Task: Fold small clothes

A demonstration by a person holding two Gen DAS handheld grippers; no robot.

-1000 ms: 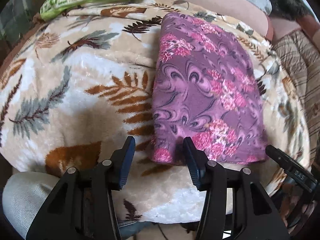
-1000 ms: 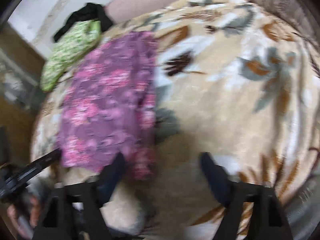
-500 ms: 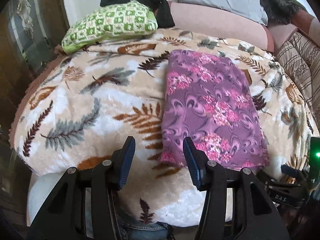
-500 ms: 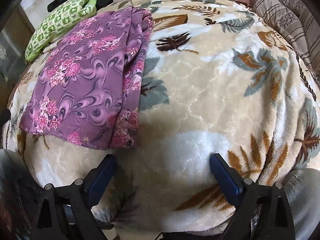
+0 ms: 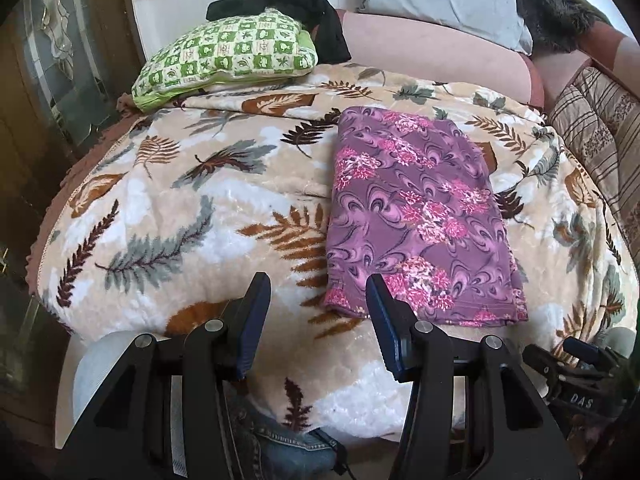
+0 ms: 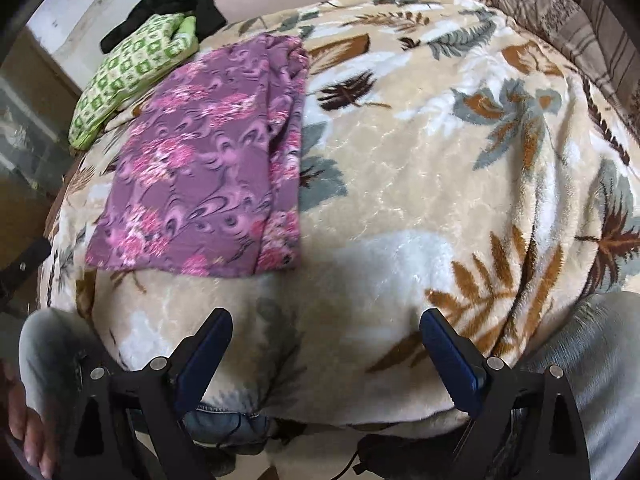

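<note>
Folded purple floral garment (image 5: 416, 216) flat on the leaf-patterned blanket (image 5: 168, 216); left tongs (image 5: 318, 312) half-open, right tongs (image 6: 326, 354) wide, both empty: next fold should align edges squarely.

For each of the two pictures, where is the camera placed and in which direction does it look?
Left wrist: sits on the left gripper, looks down across the leaf blanket at the purple garment; open jaws show.
Right wrist: sits on the right gripper, looks down at the blanket's near edge; wide-open jaws and grey sleeves show.
Shared: the garment and green pillow.
</note>
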